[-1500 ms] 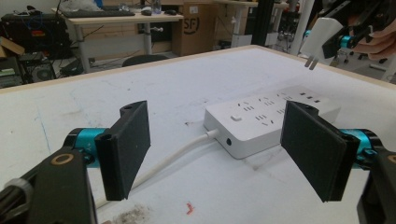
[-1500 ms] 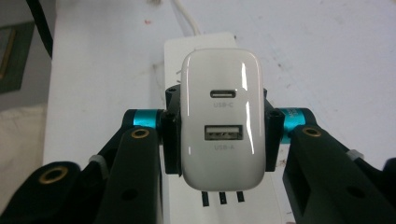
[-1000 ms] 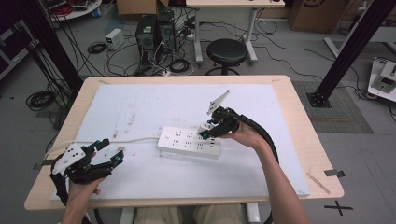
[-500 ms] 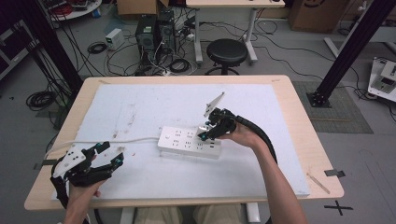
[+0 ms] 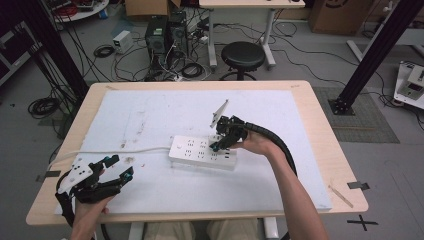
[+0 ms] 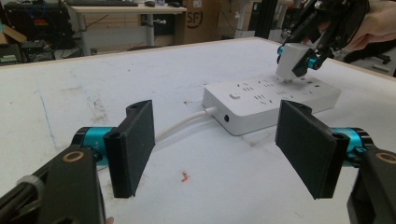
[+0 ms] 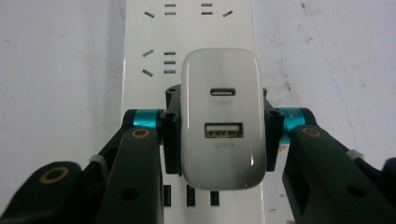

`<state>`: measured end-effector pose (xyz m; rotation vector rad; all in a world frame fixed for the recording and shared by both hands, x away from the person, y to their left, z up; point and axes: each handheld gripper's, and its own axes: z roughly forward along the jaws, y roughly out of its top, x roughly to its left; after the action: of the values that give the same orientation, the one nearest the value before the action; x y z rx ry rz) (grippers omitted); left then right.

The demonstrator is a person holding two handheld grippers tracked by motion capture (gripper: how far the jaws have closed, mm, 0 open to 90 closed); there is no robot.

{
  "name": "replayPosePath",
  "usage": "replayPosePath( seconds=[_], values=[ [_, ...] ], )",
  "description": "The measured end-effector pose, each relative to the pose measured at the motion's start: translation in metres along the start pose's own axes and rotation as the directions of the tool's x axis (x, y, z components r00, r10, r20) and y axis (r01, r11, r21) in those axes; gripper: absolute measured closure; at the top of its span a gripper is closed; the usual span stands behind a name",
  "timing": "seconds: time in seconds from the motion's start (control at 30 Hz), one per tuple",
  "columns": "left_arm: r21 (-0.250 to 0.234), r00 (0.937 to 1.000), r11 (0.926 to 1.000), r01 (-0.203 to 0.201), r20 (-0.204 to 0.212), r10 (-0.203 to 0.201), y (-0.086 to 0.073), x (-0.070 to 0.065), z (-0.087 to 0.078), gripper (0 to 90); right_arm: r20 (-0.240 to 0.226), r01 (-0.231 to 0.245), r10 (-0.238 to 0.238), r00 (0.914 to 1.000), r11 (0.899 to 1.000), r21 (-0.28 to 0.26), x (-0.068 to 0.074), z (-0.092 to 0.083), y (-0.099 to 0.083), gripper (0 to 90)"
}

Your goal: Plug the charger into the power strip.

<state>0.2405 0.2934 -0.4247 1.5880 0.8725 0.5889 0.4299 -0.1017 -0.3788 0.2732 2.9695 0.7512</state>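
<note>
The right hand-held gripper [image 7: 218,135] clamps a white charger [image 7: 222,119] just above the power strip [image 5: 202,152]; its own view reveals two USB ports. The left hand-held gripper [image 6: 219,144], jaws just closing, stands empty on the white surface [image 5: 150,115], a stool [image 5: 242,55] beyond.

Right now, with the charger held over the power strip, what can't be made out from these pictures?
- Prongs of the charger: in the right gripper view its own body covers them; small in the left gripper view.
- Seating in the power strip: the right gripper hides the contact in the high view.
- Strip's cable: far end runs off the table edge.
- Left gripper: fingers apart, nothing between.
</note>
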Motion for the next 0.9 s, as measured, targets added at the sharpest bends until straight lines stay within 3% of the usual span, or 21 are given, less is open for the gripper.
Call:
replayPosePath(
  seconds=[0.4,0.53,0.9],
  values=[
    [0.001,0.9999,1.0000,0.008,0.009,-0.008,-0.0002,0.0005,-0.0001,30.5,-0.010,-0.001,0.001,0.9999,1.000,-0.019,-0.0013,0.0005,-0.0022,63.2],
    [-0.004,1.0000,1.0000,0.001,0.009,-0.001,-0.0001,-0.0004,0.0005,30.5,-0.024,-0.026,0.026,0.9994,0.999,-0.020,-0.0032,0.0017,-0.0032,63.3],
    [0.004,0.9999,1.0000,0.000,0.014,0.000,-0.0013,-0.0023,0.0001,30.5,-0.003,0.006,-0.006,1.0000,1.000,-0.007,0.0002,0.0075,-0.0060,63.7]
  ],
)
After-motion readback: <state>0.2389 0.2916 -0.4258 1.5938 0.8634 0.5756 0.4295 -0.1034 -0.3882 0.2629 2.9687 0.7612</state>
